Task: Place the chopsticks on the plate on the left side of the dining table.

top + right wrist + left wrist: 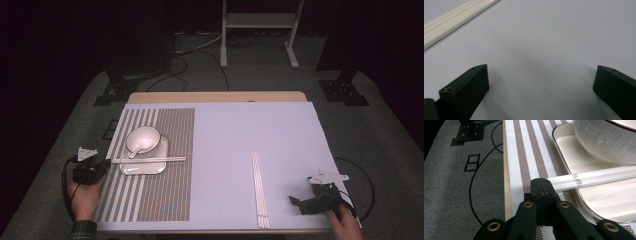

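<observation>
One chopstick pair (148, 160) sat across the plate (143, 167); left gripper (544, 191) jaws closed, empty, at its tips. Second pair (259, 190) remained; right gripper (541, 82) jaws wide open, empty.

The left gripper (102, 165), held in the left hand (84, 195) at the table's left edge, has its jaws pressed together, while the right gripper (295, 201), in the right hand (345, 222), is spread wide
</observation>
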Available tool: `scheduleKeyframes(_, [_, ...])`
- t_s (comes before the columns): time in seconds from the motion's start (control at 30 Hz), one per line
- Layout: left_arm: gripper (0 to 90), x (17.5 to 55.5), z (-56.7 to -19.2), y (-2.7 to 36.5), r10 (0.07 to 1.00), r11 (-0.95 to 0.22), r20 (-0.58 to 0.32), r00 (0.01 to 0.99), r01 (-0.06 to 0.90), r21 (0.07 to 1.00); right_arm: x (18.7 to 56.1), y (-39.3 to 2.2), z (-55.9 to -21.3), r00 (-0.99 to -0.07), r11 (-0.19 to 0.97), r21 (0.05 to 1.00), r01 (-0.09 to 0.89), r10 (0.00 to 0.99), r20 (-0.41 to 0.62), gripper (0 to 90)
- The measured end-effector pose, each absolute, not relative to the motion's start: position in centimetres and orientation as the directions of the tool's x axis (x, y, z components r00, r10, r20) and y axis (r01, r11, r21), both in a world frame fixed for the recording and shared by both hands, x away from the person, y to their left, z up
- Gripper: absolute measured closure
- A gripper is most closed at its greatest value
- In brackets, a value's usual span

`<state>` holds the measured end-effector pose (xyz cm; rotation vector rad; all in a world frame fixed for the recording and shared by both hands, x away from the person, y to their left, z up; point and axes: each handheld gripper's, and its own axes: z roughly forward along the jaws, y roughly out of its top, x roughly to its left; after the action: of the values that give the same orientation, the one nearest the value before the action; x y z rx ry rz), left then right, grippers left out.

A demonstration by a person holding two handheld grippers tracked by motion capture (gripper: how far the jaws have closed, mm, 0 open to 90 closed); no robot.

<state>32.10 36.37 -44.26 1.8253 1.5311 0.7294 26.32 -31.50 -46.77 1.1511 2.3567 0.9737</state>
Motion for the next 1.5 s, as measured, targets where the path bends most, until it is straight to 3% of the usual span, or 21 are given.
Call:
scheduleKeyframes(0.67, [87.3, 31.4, -43.7, 36.7, 0.985, -0.113, 0.007, 0.171, 0.621, 0.775, 26.3, -31.5, -46.8, -0.613, 0.436, 0.708, 0.555, 0.79, -0.006, 0.0])
scheduleKeyframes(1.03, [69.8, 29.8, -43.3, 37.2, 0.981, -0.11, -0.02, 0.193, 0.635, 0.765, 26.3, -31.5, -46.8, -0.613, 0.436, 0.708, 0.555, 0.79, -0.006, 0.0])
scheduleKeyframes(1.5, [35.7, 28.1, -42.8, 36.3, 0.966, -0.141, -0.038, 0.254, 0.649, 0.747, 26.3, -31.5, -46.8, -0.613, 0.436, 0.708, 0.555, 0.79, -0.006, 0.0])
